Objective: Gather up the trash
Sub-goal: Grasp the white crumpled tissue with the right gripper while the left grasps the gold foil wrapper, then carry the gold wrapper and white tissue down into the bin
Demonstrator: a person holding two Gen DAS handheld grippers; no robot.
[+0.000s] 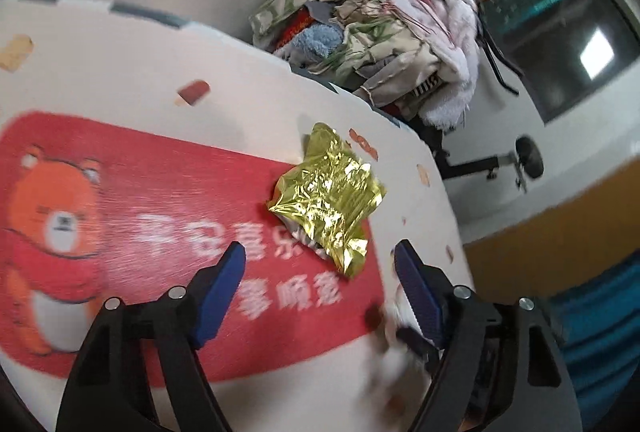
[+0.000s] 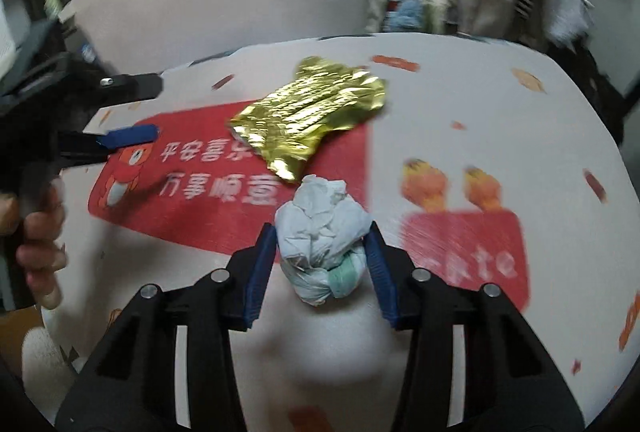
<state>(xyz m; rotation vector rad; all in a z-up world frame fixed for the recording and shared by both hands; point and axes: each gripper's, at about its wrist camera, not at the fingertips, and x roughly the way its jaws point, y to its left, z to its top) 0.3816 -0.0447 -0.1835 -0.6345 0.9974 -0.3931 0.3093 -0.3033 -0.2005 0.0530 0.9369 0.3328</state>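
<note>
A crumpled gold foil wrapper (image 1: 326,192) lies on the printed tablecloth (image 1: 120,72), at the right end of its red bear panel. My left gripper (image 1: 320,252) is open just short of the foil, whose near corner reaches in between the blue pads. In the right wrist view the same foil (image 2: 310,116) lies farther back, and the left gripper (image 2: 146,110) comes in from the left, held by a hand (image 2: 40,232). My right gripper (image 2: 322,244) is shut on a crumpled white paper ball (image 2: 324,236), with both pads against its sides.
A chair piled with clothes and towels (image 1: 372,36) stands behind the table's far edge. The cloth's right edge (image 1: 452,224) drops to the floor, with a chair base (image 1: 492,164) beyond. A second red print (image 2: 464,252) lies to the right of the paper ball.
</note>
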